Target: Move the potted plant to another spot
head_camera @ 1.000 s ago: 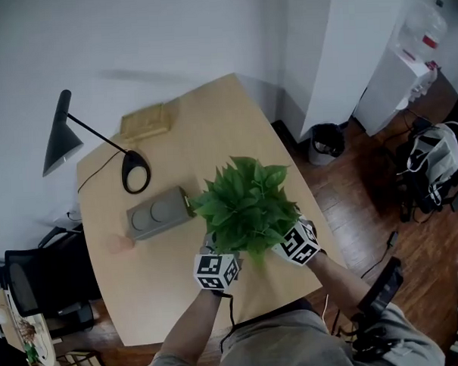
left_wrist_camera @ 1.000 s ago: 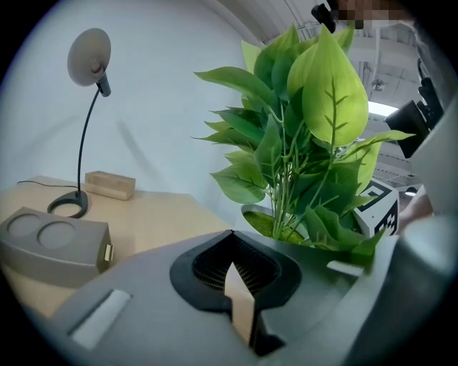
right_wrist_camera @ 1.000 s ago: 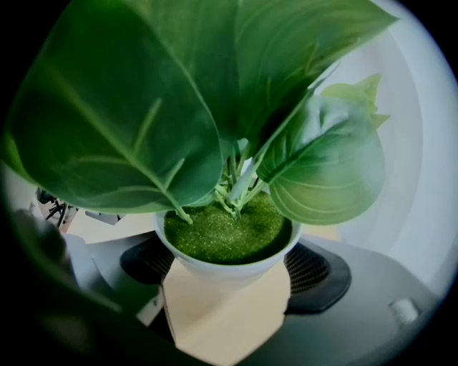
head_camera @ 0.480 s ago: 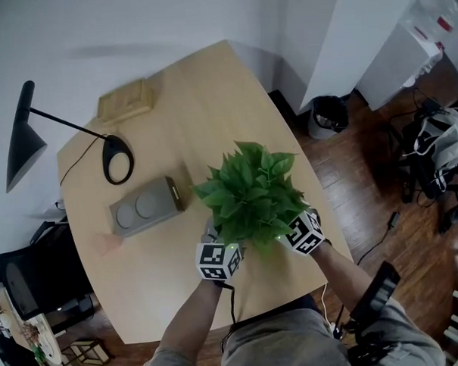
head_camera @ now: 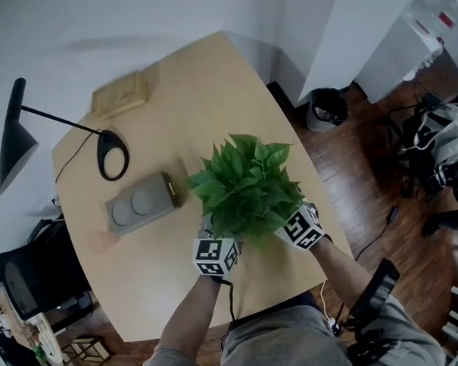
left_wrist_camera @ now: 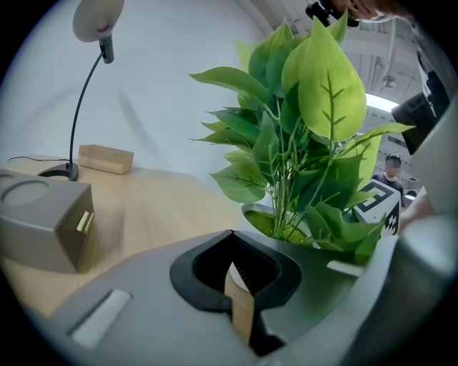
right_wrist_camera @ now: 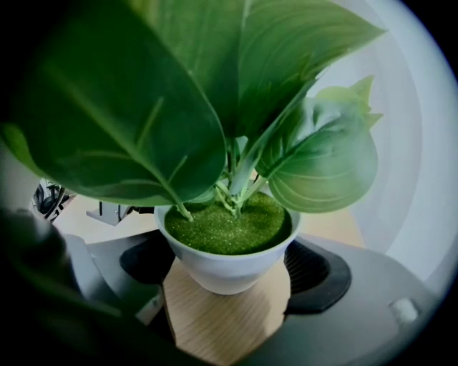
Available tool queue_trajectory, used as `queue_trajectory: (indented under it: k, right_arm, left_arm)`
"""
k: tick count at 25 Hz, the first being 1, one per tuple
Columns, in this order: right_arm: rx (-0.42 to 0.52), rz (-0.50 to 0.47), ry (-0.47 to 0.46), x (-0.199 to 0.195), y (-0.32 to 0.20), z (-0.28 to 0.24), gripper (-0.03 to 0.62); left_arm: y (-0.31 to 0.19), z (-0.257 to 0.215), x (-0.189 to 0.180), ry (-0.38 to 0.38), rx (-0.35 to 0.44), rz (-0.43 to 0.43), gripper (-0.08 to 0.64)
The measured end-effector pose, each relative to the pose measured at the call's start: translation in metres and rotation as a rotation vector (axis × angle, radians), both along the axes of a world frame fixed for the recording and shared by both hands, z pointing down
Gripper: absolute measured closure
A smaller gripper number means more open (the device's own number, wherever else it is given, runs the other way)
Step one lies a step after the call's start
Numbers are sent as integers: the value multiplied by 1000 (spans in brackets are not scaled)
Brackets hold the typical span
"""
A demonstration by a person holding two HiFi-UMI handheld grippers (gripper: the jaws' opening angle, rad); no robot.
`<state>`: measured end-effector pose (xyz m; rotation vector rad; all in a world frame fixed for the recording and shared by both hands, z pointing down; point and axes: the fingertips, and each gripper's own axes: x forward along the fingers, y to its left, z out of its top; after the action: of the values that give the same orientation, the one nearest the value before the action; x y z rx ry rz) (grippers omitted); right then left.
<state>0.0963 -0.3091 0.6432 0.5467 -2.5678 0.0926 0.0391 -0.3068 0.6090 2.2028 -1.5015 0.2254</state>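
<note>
The potted plant (head_camera: 244, 185) has broad green leaves and a small white pot (right_wrist_camera: 223, 263) topped with green moss. It stands out over the tan table (head_camera: 202, 88), near its right front side. My right gripper (right_wrist_camera: 225, 282) is shut on the pot, one black pad on each side of the pot wall, with table wood showing below. My left gripper (left_wrist_camera: 231, 239) is just left of the pot (left_wrist_camera: 266, 219). Its jaws stand almost together, with only a thin slit between them. In the head view both grippers, left (head_camera: 215, 240) and right (head_camera: 293, 223), sit under the leaves.
A grey box (head_camera: 139, 203) with two round dents lies left of the plant. Behind it are a black desk lamp (head_camera: 112, 155) and a wooden block (head_camera: 119, 94). The table's right edge is close to the right gripper, and a bin (head_camera: 326, 106) stands on the floor beyond it.
The plant and both grippers have shifted a little right, away from the grey box that the leaves nearly touched a second ago. Both grips look the same.
</note>
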Motion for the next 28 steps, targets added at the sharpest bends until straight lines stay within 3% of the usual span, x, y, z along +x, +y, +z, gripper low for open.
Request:
queue_trajectory:
  k: [4,7,28]
  right_arm:
    - [-28,-8,31,4,3,8,110]
    - [-47,0,125,12,7,30,186]
    - [-25,28,111,22,14,22,192]
  left_arm:
    - [1,3,2,-7,-13,-4,568]
    - [2,2,3,-14,-8,4,568]
    - [20,13,-3,-52,-25,12,566]
